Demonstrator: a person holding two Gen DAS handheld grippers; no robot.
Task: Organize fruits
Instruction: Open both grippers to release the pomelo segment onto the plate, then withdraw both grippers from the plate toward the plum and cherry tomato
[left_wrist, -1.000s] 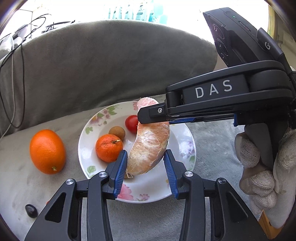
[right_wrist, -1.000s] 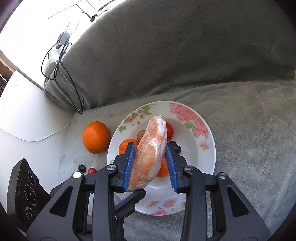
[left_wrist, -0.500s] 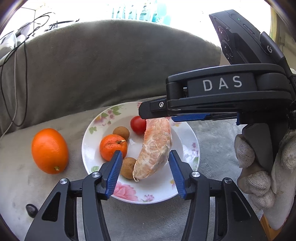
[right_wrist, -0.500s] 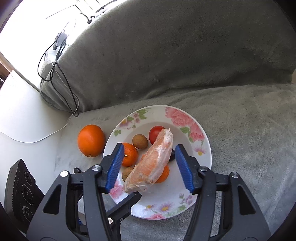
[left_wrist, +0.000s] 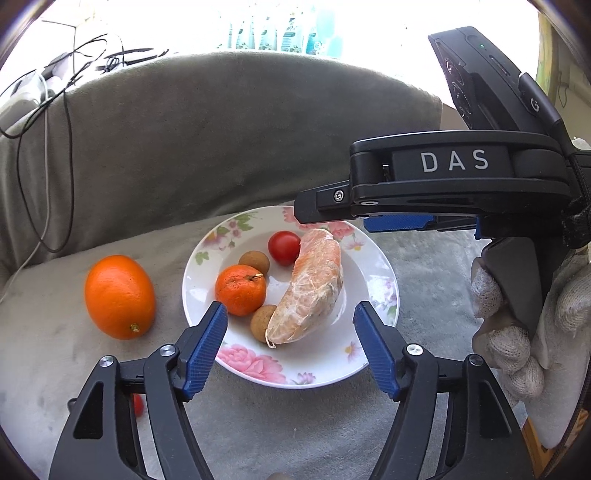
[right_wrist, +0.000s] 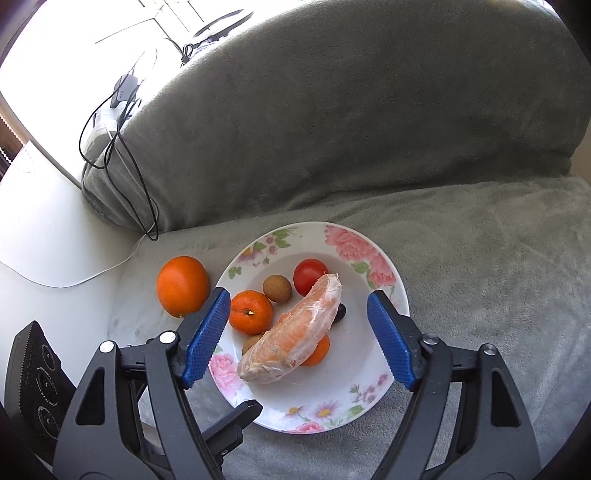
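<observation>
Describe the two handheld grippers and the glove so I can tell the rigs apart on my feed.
Both grippers, left and right, have black angular bodies, silver screws and ribbed blue pads. The right one's side reads DAS in white. A white knit glove covers the hand holding it.

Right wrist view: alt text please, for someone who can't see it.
A peeled pomelo segment lies on a floral plate between the pads of the right gripper, whose jaws are opening and clear of it. Also on the plate: a mandarin, a cherry tomato and a longan. An orange sits beside the plate on the grey blanket.
</observation>
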